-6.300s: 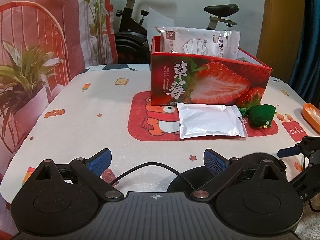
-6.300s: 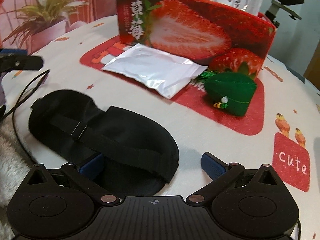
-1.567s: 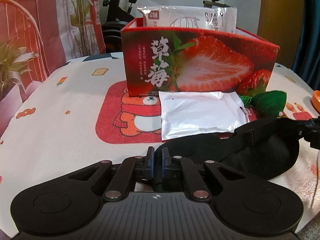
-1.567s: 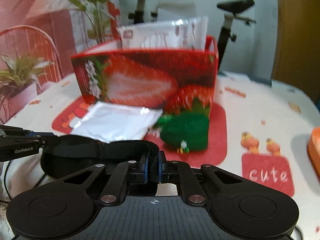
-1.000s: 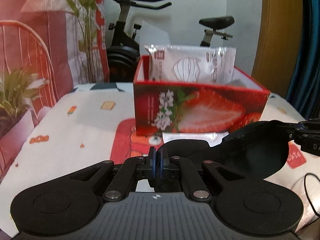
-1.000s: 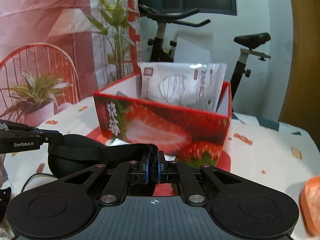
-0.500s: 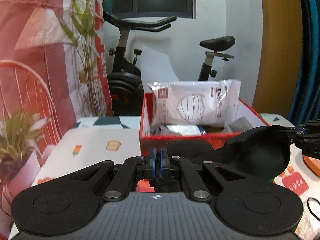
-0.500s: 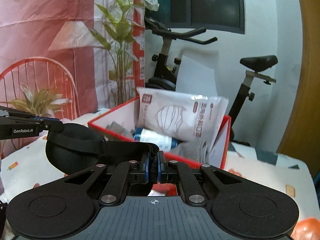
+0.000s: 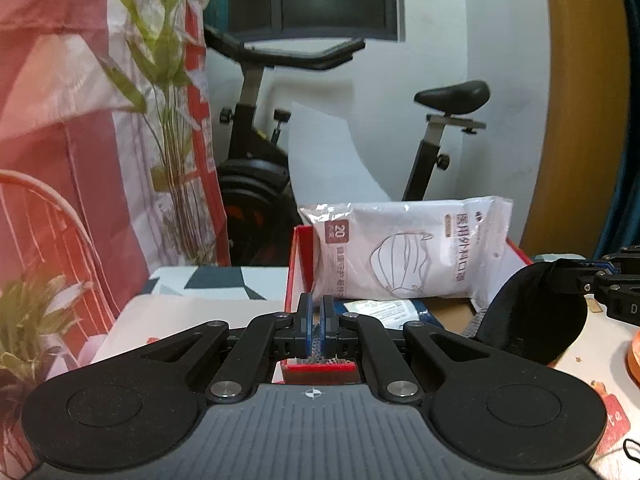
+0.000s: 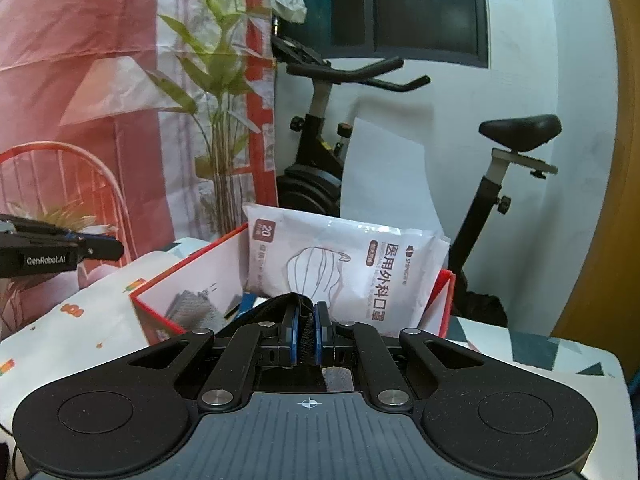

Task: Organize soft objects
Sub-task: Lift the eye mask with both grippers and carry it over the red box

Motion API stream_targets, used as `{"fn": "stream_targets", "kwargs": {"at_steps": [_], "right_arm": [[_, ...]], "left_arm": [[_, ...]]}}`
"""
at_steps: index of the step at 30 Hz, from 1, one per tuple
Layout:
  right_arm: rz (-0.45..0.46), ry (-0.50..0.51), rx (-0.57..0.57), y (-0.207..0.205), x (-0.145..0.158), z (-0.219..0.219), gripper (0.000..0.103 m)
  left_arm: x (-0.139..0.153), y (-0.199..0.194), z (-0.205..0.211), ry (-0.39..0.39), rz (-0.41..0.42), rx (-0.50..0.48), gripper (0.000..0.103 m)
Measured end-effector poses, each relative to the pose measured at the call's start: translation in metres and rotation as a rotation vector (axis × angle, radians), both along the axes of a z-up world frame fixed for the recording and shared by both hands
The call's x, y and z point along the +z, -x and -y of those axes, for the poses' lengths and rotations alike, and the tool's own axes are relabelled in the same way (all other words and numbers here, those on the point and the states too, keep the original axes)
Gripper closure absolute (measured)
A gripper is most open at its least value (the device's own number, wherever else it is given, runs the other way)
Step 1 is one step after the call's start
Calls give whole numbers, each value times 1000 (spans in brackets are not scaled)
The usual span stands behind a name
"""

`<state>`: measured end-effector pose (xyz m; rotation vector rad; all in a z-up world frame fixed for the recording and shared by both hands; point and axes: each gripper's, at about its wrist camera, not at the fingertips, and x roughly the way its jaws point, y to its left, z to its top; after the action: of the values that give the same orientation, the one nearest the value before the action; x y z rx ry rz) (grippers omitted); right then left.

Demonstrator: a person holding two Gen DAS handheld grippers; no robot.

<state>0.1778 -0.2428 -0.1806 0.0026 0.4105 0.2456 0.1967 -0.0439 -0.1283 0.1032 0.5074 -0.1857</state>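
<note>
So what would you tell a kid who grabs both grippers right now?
Right gripper: shut on the black fabric eye mask.
Left gripper: fingers close together; the right camera shows nothing hanging from its tip.
The mask dangles by the right side of the red strawberry cardboard box, not yet inside. The white plastic pack of face masks stands inside the box.
Done: the mask is off the table and up at the box.
Left: probably lower it in and open the right gripper. I can't see the table in front of the box, so check there for more.
</note>
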Motion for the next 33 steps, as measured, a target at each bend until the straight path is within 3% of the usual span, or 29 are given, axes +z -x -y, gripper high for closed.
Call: {"fn": "stream_targets", "kwargs": {"at_steps": [5,11,16,18,20,21,25,33], "right_arm": [[-27,6,-3,-24,-6,4,96],[-69,-19,-27,-36,-25,13,96],[-92,-34,-36,-40,-36,19,96],[-97,-34,-40,-40,-39,20,96],[-101,-37,-42,-40,-42,21,96],[-104,-40,-42,-41,-42,21,96],[-114,-43,-43,-42,-47,22,96],[-126,-43,-41,-43,-48,23,96]], "left_arm": [[-8,-18,-2,28,-48,-24,98],[-39,-11,-15,110,-187,-132,92],[-68,-7,-20,155,-301,-137,88],[-74,-8,-22,194,-340,-144,75],[-79,-8,-24,222,-363,-141,49],[-80,-8,-26,239,-371,-137,46],[-85,-7,-34,322,-399,-149,41],[-99,-14,-23,352,-440,-165,44]]}}
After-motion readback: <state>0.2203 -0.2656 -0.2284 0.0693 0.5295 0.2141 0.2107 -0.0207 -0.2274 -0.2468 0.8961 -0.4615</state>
